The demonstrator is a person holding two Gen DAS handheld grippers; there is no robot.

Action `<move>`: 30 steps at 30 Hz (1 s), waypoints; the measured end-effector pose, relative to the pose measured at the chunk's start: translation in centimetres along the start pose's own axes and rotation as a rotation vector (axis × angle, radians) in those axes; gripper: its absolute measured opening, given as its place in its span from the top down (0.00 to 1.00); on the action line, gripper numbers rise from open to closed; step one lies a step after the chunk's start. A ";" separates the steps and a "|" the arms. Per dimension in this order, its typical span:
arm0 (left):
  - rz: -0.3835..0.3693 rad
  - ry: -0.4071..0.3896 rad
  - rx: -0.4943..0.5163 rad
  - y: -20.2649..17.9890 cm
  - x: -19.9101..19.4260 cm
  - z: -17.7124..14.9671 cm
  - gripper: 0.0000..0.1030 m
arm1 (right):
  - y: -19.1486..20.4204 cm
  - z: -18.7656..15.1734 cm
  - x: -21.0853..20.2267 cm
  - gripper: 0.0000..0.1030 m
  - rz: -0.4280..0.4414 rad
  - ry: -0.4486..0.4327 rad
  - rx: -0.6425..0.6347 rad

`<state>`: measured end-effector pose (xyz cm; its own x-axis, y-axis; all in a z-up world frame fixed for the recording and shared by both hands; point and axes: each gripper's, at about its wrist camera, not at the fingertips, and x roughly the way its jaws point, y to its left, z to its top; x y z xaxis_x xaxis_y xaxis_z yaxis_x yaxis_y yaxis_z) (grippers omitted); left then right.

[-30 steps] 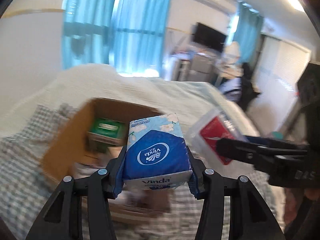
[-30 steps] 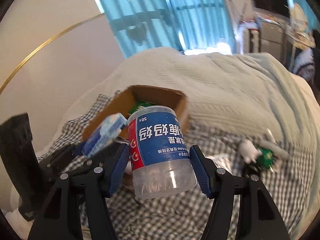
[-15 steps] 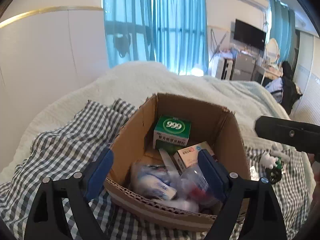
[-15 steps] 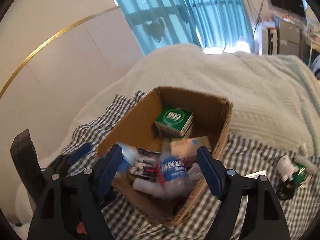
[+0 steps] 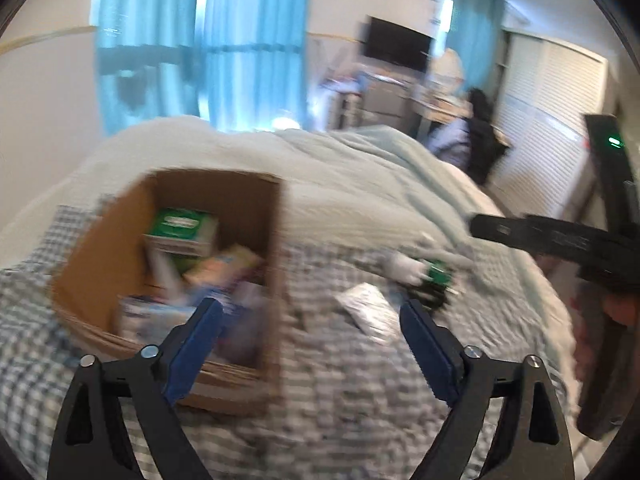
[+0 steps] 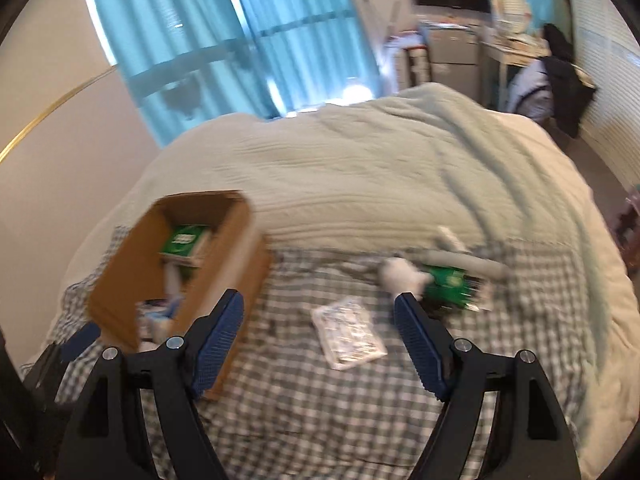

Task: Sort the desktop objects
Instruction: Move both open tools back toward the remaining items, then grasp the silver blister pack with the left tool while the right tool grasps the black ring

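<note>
Your left gripper (image 5: 310, 326) and right gripper (image 6: 318, 322) both have their fingers spread apart, holding nothing. The cardboard box (image 6: 136, 264) sits left of centre on the bed; a clear packet (image 6: 348, 332) lies between your right fingers.

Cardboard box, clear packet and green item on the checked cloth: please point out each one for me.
Box (image 6: 120, 280): right wrist view, on its outer left wall.
Packet (image 6: 348, 332): right wrist view, on the middle of its flat face.
Green item (image 6: 448, 282): right wrist view, on its green top; too blurred to identify.
</note>
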<state>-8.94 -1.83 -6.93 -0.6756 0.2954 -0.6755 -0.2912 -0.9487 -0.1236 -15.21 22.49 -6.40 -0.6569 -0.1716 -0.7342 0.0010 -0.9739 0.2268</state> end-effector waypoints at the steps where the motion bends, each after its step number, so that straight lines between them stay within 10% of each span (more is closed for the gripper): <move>1: -0.030 0.018 0.002 -0.9 0.5 -0.3 0.07 | -1.0 -0.2 0.1 0.25 -0.016 0.003 0.006; 9: -0.022 0.170 0.087 -6.0 7.9 -2.9 0.07 | -6.9 -1.9 5.1 0.26 -0.108 0.082 -0.033; 12: 0.003 0.238 0.085 -6.1 11.1 -3.0 0.07 | -8.3 -2.6 7.9 0.49 -0.121 0.135 -0.065; 27: 0.068 0.378 -0.072 -5.7 24.6 -3.9 0.07 | -10.3 -2.9 16.6 0.79 -0.121 0.260 -0.139; 30: 0.069 0.339 -0.029 -5.5 24.8 -4.2 0.40 | -10.8 -2.9 15.4 0.87 -0.101 0.252 -0.128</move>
<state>-21.29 10.23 -26.05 -0.4278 0.1808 -0.8856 -0.2302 -0.9693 -0.0866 -23.13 29.93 -22.04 -0.4504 -0.0883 -0.8885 0.0502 -0.9960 0.0735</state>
